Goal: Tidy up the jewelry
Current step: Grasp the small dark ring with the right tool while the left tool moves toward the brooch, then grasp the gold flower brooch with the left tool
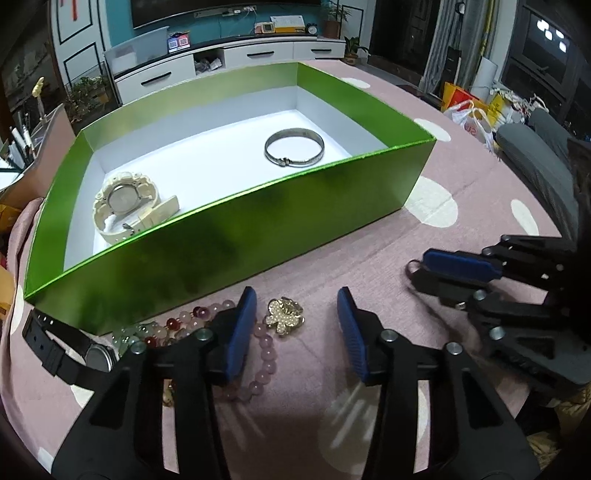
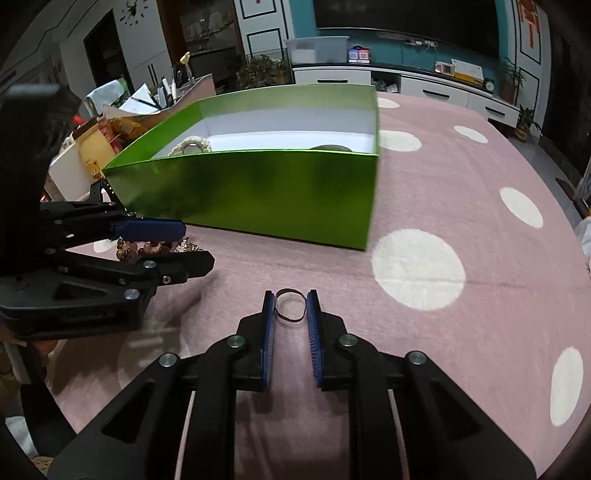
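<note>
A pink tablecloth (image 2: 461, 206) with cream dots covers the table. Beyond its far edge stands a white TV cabinet (image 1: 236, 61) against a teal wall, bearing a clear storage bin (image 1: 136, 48) and a small clock (image 1: 312, 28). Right of the tablecloth lie plastic bags (image 1: 472, 118).

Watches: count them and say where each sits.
2. The cream watch lies inside the green box; the black watch lies on the tablecloth outside its front wall. Others may be hidden.

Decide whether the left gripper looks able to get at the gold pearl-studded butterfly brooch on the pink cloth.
Probably yes: the left gripper is open, the gold pearl-studded butterfly brooch lies uncovered just ahead between its fingers, beside the pink bead bracelet.
</note>
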{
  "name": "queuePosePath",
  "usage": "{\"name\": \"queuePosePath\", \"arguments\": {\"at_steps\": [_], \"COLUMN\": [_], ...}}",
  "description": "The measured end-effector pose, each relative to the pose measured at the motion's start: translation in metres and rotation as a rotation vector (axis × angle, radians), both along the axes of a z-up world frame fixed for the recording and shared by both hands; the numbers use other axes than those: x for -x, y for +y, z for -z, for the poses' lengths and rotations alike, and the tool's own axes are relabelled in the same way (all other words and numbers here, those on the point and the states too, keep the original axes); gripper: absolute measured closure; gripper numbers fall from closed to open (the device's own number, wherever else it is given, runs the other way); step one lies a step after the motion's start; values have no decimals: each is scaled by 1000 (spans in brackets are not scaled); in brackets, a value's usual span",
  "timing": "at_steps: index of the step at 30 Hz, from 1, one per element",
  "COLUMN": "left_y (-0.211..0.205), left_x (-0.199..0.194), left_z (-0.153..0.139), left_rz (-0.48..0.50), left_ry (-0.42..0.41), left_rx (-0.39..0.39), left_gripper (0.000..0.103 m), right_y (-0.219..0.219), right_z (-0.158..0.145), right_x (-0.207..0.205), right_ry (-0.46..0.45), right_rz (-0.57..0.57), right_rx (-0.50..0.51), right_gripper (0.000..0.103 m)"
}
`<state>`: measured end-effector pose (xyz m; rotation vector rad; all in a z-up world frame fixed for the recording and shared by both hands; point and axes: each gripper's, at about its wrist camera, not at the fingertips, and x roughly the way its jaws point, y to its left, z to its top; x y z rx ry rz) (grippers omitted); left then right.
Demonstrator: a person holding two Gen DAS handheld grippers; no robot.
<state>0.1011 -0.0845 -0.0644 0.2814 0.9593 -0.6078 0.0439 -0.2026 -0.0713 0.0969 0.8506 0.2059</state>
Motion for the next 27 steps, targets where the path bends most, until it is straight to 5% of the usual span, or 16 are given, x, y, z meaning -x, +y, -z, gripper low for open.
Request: {"name": "queuePosePath", "arguments": {"at_steps": [6, 8, 27], "left_y": [-1, 0, 29], "left_x": [2, 3, 25], "left_z": [7, 8, -30], "left_rz": [22, 10, -166], "left_ry": [22, 16, 25], "left_rx": [-25, -29, 103], "left_gripper": [72, 83, 83], "right_y": [0, -1, -12], "right_z": [-4, -4, -25], "right_x": [5, 6, 28], "right_ry": [-20, -20, -78], "right_rz": [2, 6, 47], "right_rx": [-4, -5, -34], "right_gripper": [86, 86, 86]}}
